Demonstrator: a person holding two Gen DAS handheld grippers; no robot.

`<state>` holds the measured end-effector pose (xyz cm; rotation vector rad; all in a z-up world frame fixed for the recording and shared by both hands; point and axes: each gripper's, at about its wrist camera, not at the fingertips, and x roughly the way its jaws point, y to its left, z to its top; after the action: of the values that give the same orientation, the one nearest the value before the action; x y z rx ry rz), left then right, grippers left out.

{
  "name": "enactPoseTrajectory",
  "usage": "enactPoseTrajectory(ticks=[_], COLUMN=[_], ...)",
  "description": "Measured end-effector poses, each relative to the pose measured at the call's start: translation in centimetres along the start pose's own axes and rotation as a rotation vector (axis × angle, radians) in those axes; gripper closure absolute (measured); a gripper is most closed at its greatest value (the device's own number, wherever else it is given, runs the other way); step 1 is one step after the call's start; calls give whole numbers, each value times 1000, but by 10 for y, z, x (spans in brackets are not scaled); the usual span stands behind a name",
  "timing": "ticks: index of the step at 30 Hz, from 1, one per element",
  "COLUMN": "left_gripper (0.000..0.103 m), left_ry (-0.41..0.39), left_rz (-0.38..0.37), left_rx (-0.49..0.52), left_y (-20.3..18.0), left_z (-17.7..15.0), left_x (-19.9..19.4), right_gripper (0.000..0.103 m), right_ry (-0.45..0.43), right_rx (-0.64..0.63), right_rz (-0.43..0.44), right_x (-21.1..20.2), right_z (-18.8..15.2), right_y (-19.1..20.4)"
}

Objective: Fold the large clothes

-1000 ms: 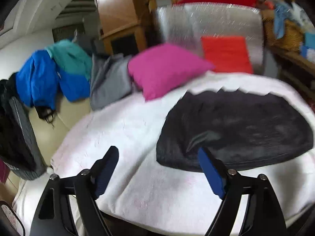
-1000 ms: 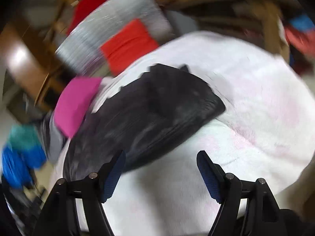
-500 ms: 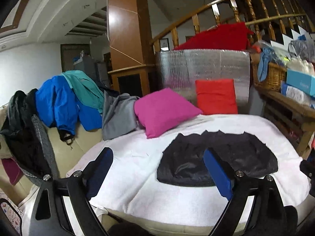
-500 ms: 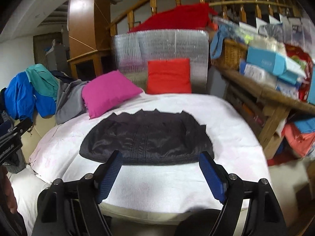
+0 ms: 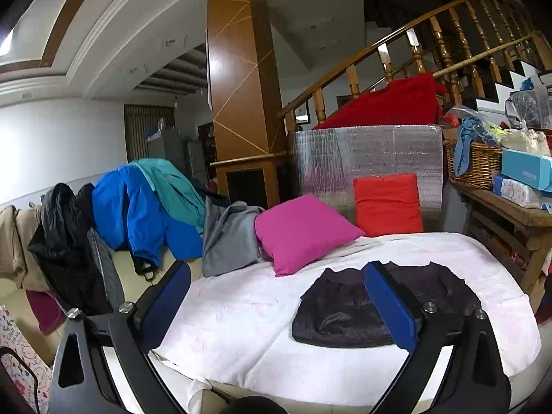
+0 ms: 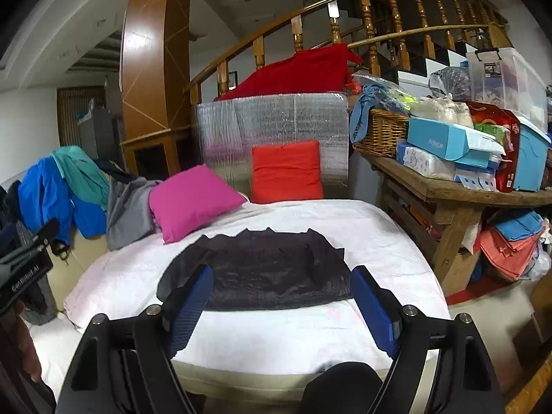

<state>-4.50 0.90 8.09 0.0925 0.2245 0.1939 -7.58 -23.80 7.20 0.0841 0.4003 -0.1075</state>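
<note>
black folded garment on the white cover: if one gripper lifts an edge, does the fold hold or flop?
The black garment would probably flop: it lies flat and thin, with soft wrinkles. Its sheen suggests slick fabric, so layers may slide apart. It likely weighs little and may drag across the white cover.

blk garment (image 6: pixel 255 272) x1 | cushions x2: pink (image 6: pixel 193 200), red (image 6: pixel 286 170) | wicker basket (image 6: pixel 383 134) x1
</note>
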Motion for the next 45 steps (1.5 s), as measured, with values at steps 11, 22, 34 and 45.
enactPoseTrajectory(ticks=[11, 22, 34, 45], left_gripper=[2, 2, 2, 2], left_ry=[-49, -46, -33, -25], left_rz=[-1, 7, 6, 5], left_rx=[-4, -14, -15, -20], left_y=[10, 15, 16, 19], left_z=[8, 5, 3, 1], left_x=[-25, -22, -21, -19], right_gripper=[18, 18, 18, 18], right_ry=[-14, 22, 3, -15], right_rx=[1, 7, 15, 27], right_rz=[-12, 6, 22, 28], right_x=[-13, 0, -1, -3], right_z=[3, -3, -3, -2], right_y=[6, 14, 16, 14])
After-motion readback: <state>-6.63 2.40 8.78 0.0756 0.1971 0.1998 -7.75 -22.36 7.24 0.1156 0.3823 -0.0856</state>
